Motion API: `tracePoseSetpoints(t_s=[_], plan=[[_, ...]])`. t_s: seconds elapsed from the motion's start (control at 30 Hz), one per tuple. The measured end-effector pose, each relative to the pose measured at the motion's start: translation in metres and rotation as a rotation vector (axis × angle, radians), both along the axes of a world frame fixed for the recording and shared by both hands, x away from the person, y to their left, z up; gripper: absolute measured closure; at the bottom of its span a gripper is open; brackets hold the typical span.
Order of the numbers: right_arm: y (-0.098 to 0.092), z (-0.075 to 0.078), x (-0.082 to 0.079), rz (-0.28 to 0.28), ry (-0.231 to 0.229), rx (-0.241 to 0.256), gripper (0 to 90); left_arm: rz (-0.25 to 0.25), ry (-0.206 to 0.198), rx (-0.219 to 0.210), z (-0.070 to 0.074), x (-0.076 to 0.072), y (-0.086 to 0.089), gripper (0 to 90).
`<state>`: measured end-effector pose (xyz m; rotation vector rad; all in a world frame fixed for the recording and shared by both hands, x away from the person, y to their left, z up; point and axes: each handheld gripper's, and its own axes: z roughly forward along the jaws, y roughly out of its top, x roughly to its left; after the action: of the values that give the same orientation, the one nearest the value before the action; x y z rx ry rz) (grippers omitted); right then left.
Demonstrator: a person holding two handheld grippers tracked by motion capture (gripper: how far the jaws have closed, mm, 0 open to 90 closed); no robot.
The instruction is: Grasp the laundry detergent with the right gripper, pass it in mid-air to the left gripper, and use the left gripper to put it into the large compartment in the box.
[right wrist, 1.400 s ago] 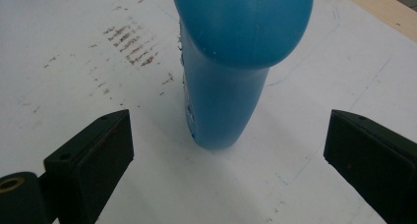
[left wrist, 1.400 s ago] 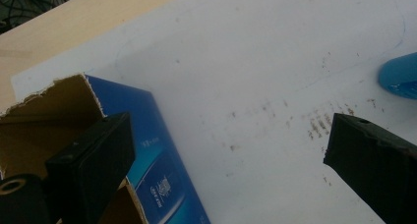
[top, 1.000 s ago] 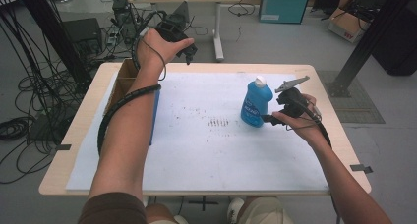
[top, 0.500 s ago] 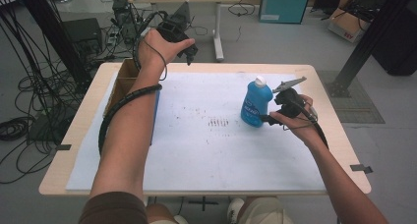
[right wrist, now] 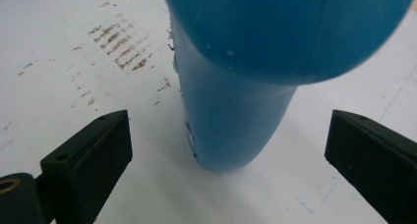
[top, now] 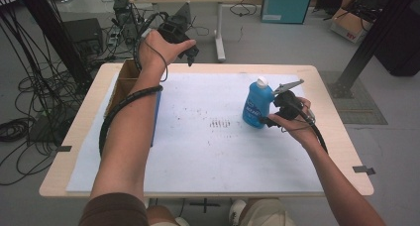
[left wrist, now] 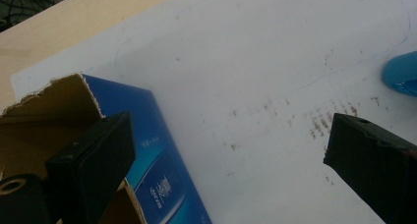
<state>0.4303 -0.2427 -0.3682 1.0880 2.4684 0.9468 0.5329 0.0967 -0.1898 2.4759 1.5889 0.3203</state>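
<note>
A blue bottle [top: 257, 106] with a white cap stands upright on the white sheet [top: 198, 151], right of centre. My right gripper [top: 270, 118] is low beside its right side. In the right gripper view my right gripper [right wrist: 226, 130] is open, and the blue bottle [right wrist: 231, 111] stands just ahead in the gap, touching neither jaw. My left gripper [top: 194, 51] is held up over the table's far left edge. In the left gripper view my left gripper [left wrist: 228, 135] is open and holds nothing. A bit of the bottle [left wrist: 401, 74] shows at the right edge.
An open cardboard box [top: 124, 84] with a blue side [left wrist: 157, 165] lies at the table's left, under my left forearm. Brown smudges [top: 218, 123] mark the sheet's middle. Beyond the wooden table [top: 341, 151] are a desk, cables and boxes on the floor.
</note>
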Motion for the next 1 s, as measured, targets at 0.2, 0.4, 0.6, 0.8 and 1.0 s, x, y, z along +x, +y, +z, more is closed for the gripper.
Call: tracePoseSetpoints(t_s=[0.2,0.4,0.6,0.8,1.0], plan=[[0.002,-0.004,0.003,0.004,-0.007,0.015,3.9,0.003,0.002,-0.001,-0.001,0.0,0.001,5.2],[0.004,-0.007,0.004,0.003,-0.016,0.024,4.0,0.007,0.001,-0.003,-0.002,0.001,0.002,5.2],[0.006,-0.01,0.005,-0.002,-0.032,0.037,3.8,0.007,0.002,-0.004,-0.002,0.001,0.002,5.2],[0.008,-0.012,0.005,-0.015,-0.048,0.048,3.8,0.004,0.003,-0.001,-0.002,0.001,0.004,5.2],[0.009,-0.015,0.006,-0.017,-0.052,0.057,3.3,0.007,0.003,-0.001,-0.002,0.0,0.004,5.2]])
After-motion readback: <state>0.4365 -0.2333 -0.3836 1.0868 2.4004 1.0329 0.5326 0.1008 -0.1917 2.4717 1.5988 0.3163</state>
